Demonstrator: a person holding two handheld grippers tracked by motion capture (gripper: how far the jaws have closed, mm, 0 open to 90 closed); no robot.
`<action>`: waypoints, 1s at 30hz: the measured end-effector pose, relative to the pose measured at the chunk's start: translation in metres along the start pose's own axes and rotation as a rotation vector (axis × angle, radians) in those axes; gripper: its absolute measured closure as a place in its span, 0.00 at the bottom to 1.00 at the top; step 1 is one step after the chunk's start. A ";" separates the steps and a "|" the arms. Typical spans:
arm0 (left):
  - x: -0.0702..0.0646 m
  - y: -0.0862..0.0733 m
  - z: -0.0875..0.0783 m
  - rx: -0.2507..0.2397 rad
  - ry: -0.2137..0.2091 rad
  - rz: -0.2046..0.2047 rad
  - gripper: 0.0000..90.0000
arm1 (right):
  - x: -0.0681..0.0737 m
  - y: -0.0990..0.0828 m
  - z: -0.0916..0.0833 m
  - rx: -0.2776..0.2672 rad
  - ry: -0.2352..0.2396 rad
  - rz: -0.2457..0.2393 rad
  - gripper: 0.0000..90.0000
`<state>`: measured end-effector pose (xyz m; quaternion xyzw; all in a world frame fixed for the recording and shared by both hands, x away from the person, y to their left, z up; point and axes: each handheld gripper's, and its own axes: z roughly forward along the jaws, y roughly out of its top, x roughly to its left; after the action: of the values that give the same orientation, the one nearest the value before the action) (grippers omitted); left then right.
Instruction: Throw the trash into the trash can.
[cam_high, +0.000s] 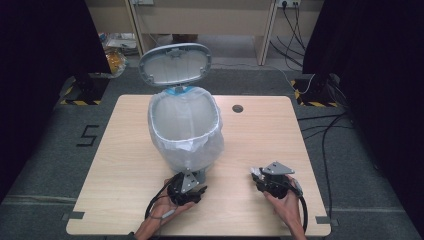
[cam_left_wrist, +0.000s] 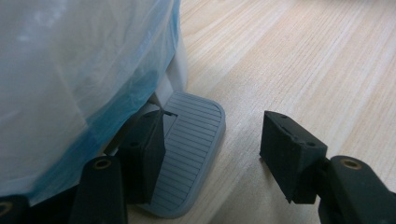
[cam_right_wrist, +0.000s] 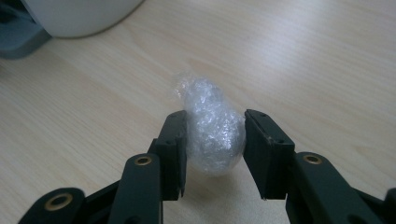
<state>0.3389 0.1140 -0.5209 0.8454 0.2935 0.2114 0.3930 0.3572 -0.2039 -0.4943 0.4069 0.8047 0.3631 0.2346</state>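
Black right tongs (cam_right_wrist: 215, 140) clamp a crinkly, egg-shaped wad of clear plastic wrap (cam_right_wrist: 212, 130), its long axis running away along the jaws, low over the pale woodgrain tabletop (cam_right_wrist: 303, 60). Left tongs (cam_left_wrist: 212, 154), jaws parted with nothing between them, press one jaw on the ribbed grey pedal (cam_left_wrist: 189, 149) of the bag-lined bin (cam_high: 185, 125), lid (cam_high: 175, 64) up. Both hands lie palm-up.
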 end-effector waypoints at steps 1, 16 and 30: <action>0.000 0.000 0.000 0.001 0.000 0.002 0.44 | 0.001 0.001 -0.002 -0.006 0.000 0.002 0.67; 0.001 0.000 0.000 -0.004 -0.004 -0.003 0.44 | -0.001 0.030 -0.019 -0.105 -0.009 0.016 0.66; 0.000 0.000 0.000 -0.006 0.004 0.006 0.44 | -0.006 0.076 -0.042 -0.205 -0.028 0.025 0.66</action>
<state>0.3392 0.1140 -0.5209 0.8446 0.2910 0.2155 0.3944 0.3692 -0.1940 -0.4084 0.3957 0.7549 0.4407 0.2817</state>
